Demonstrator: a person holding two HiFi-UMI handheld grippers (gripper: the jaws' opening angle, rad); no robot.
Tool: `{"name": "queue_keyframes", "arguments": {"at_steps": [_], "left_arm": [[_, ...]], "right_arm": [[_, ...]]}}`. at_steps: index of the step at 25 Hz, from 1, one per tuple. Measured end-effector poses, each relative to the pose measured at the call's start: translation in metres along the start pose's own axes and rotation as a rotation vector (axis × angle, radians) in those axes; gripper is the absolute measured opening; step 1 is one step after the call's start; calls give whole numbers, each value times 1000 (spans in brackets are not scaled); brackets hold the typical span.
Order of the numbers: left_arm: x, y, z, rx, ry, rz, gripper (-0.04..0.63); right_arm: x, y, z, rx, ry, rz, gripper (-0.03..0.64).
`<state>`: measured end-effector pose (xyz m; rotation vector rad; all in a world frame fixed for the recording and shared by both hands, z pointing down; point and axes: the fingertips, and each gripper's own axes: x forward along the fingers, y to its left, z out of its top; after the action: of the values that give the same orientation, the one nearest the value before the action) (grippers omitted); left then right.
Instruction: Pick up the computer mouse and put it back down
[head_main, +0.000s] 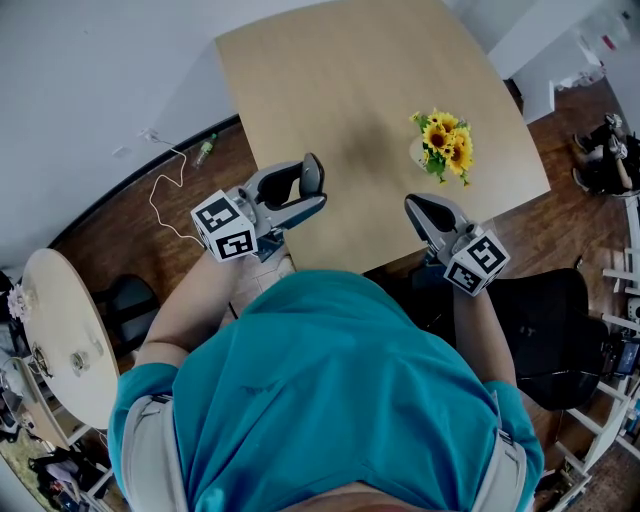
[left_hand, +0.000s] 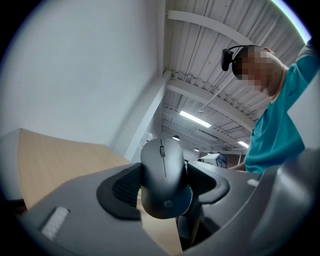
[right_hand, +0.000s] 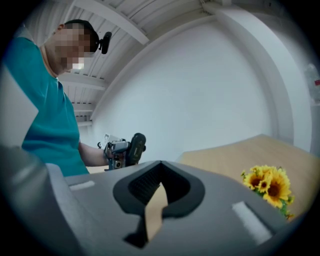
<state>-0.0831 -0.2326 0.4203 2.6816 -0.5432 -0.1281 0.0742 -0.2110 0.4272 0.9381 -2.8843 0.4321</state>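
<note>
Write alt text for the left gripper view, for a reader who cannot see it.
A dark grey computer mouse is clamped between the jaws of the left gripper, scroll wheel facing the camera. A pale wooden table lies behind at left; a person in a teal shirt is at right, under strip lights.

We're up on the head camera, looking steeply down past a teal shirt (head_main: 330, 400) onto the desk (head_main: 330, 90), well back from it. Over to the left gripper (head_main: 312, 187) camera: low behind its jaws, tilted, facing wall and ceiling, with the mouse (left_hand: 165, 175) right up close. The right gripper (head_main: 415, 208) camera sits low too, facing across the desk towards the wall. It shares the flowers (right_hand: 267, 185) and the left gripper with the head view, and all three catch the desk.
</note>
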Motion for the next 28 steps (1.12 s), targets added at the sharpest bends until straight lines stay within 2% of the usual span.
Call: {"name": "queue_keyframes", "arguments": {"at_steps": [5,9,16,28], "left_arm": [[6,10,-12,27,53,26,301],[9,15,-14,13,50,34,301],[15,12,-12,35,62,26,301],[39,52,-79,31,300,106,301]], "right_arm": [[-1,0,0,2,-3,-2,3],[-4,-1,-2,7,-6,-6,3],[-9,-4,-1,10,-14,-16,3],[-13,-8,-11,31,-6,-22,3]]}}
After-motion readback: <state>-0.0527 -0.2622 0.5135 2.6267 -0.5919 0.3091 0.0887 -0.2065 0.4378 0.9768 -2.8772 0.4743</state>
